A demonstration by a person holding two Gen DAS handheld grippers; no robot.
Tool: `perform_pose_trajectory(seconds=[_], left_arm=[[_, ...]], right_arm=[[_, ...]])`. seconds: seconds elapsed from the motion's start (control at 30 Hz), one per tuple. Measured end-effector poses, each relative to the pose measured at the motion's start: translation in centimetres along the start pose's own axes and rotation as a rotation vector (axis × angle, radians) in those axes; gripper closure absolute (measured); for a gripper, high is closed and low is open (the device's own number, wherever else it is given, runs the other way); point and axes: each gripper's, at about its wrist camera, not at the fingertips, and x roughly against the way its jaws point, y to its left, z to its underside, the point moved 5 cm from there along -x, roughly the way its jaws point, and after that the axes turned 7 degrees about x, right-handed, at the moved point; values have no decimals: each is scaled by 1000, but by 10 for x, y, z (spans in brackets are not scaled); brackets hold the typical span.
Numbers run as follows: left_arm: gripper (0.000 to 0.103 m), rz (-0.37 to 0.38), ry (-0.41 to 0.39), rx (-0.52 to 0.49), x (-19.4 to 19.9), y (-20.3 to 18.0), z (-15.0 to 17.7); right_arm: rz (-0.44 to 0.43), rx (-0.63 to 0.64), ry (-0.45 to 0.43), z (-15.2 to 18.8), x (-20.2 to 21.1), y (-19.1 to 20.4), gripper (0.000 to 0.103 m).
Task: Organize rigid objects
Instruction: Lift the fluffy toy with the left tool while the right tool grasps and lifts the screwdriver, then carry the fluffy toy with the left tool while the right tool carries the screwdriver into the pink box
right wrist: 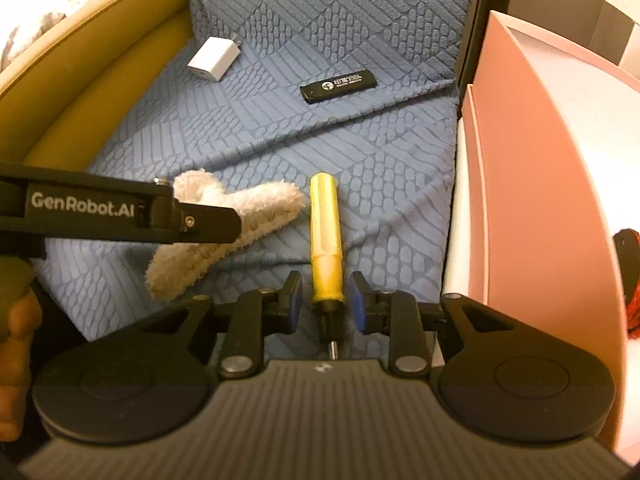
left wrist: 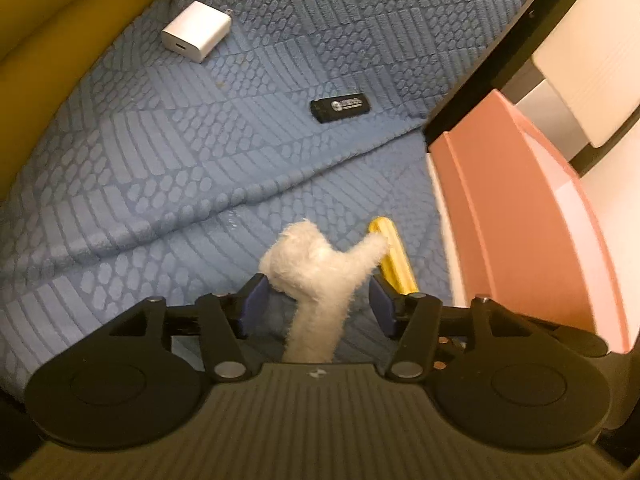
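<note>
Left gripper (left wrist: 318, 306) spread wide around white fuzzy plush piece (left wrist: 320, 268), pads apart from it. Right gripper (right wrist: 325, 300) parted astride yellow-handled screwdriver (right wrist: 326, 236), ungripped. Pink box wall (right wrist: 532, 184) close right.

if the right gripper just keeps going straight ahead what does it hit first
Most likely the yellow screwdriver: the right gripper is open with the handle lying lengthwise between its fingers, though height above it is unclear.
</note>
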Motion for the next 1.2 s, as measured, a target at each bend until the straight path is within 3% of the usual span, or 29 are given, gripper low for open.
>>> perform_pose_trajectory(seconds=[0.17, 0.37, 0.63, 0.77, 1.2], left_arm=[[33, -18, -5, -24, -3, 1, -2], [31, -57, -27, -96, -7, -4, -4], [35, -75, -47, -188, -16, -12, -4], [46, -58, -65, -188, -16, -14, -3], [51, -2, -98, -70, 20, -12, -6]], right_arm=[[18, 24, 12, -1, -5, 2, 81], [82, 17, 16, 3, -1, -5, 82], [91, 15, 10, 7, 0, 0, 81], [87, -2, 3, 7, -1, -1, 81], [87, -44, -24, -1, 25, 2, 82]])
